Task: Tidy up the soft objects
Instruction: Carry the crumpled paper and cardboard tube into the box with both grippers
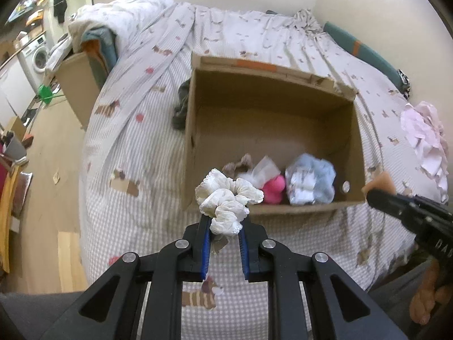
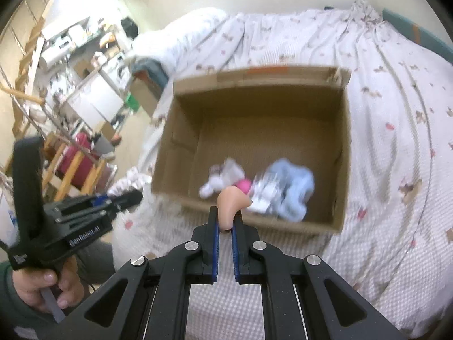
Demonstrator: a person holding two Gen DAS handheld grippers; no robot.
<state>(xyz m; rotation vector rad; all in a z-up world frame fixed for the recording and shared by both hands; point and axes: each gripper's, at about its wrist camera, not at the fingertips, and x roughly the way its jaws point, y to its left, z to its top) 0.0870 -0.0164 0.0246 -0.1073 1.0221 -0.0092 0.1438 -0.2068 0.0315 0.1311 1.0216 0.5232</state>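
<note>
The left gripper [image 1: 225, 221] is clamped on a white scrunchie [image 1: 226, 205], which bunches up above the blue pads and hangs over the near left corner of the box [image 1: 198, 130]. The right gripper [image 2: 225, 221] is clamped on a small peach soft piece [image 2: 230, 202] that sticks up between its narrow jaws, just above the box's near wall. In the left wrist view the right gripper comes in from the right edge with that peach piece at its tip, beside the box's near right corner. In the right wrist view the left gripper [image 2: 133, 197] shows at the left, held by a hand [image 2: 45, 290], with the scrunchie just past its tip. The open cardboard box sits on a bed [image 1: 136, 198] with a checked cover printed with dogs. Inside, along the near wall, lie a brown scrunchie [image 1: 240, 164], a pink toy [image 1: 273, 189], a white piece in clear wrap [image 1: 264, 168] and a light blue fluffy bundle [image 1: 314, 177] in plastic. A pale pink cloth [image 1: 427, 141] lies on the bed to the right of the box, and a dark cloth [image 1: 181, 104] lies against its left wall
</note>
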